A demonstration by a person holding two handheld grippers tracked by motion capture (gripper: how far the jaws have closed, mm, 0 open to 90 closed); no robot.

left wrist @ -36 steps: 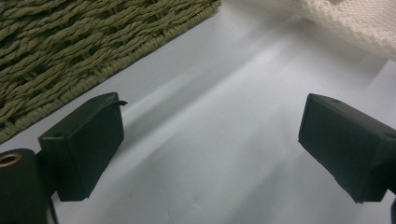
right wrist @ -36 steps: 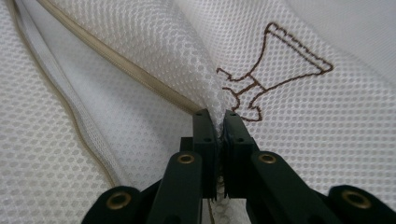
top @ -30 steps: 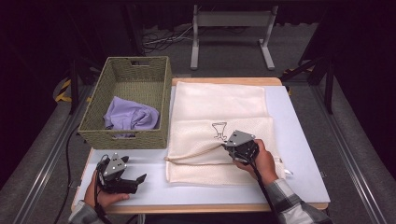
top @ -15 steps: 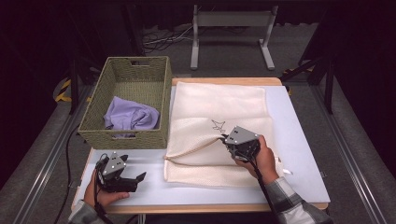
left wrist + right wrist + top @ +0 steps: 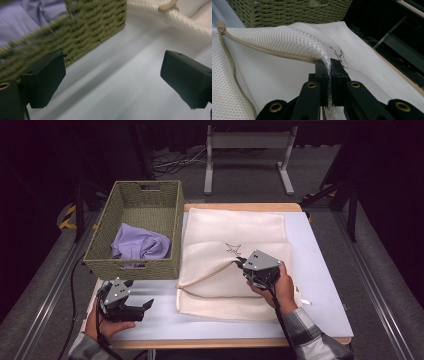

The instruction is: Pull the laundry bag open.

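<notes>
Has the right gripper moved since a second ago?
Yes. The right gripper, shut on the mesh bag's top layer, has moved toward the table's far edge, lifting the layer and opening the zipper mouth.

Lighting: overhead, even on table [image 5: 320, 270]; surroundings v. dark. Shadows: soft, short, under basket [image 5: 135, 230] and hands. Glare: none. High view: sharp, slightly grainy. Left gripper view: motion blur on basket weave, near parts soft. Right gripper view: mesh bag [image 5: 287, 45] crisp, background dim.

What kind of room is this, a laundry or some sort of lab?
Probably a recording lab rather than a laundry: a lit white table ringed by dark floor, loose cables, and a metal stand behind it.
</notes>
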